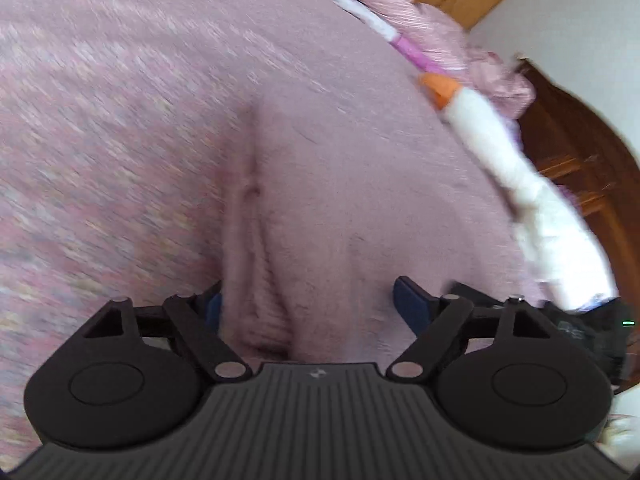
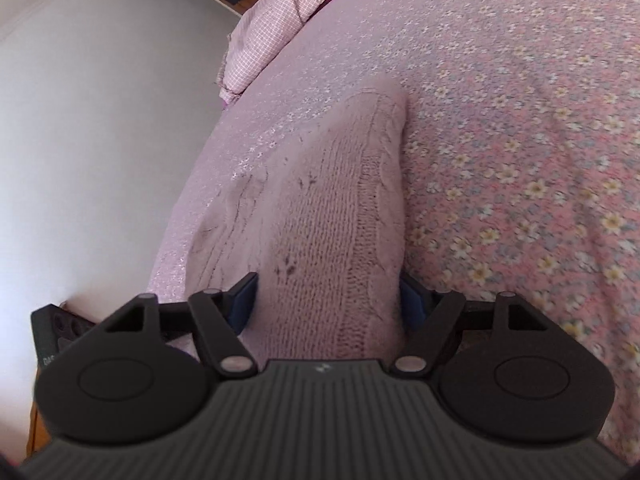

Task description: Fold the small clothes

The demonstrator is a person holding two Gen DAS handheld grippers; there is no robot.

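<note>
In the left wrist view, blurred by motion, the flowered bedspread [image 1: 120, 120] fills the left and centre of the frame. The left gripper [image 1: 308, 308] sits at the bottom centre with its jaws spread wide; a thick fold of the pink knitted sweater [image 1: 256, 264] runs down between them, lying against the left finger, with a gap before the right one. I cannot tell whether it is pinched. Along the right edge lie a white plush toy [image 1: 532, 200] and a wooden cabinet [image 1: 568, 160].

In the right wrist view, a white wall [image 2: 100, 140] fills the left. The right gripper [image 2: 328, 304] at the bottom centre stands wide apart, both fingers against the bunched sweater [image 2: 328, 208]. The bedspread [image 2: 520, 160] lies to the right, a checked quilt [image 2: 276, 20] at the top.
</note>
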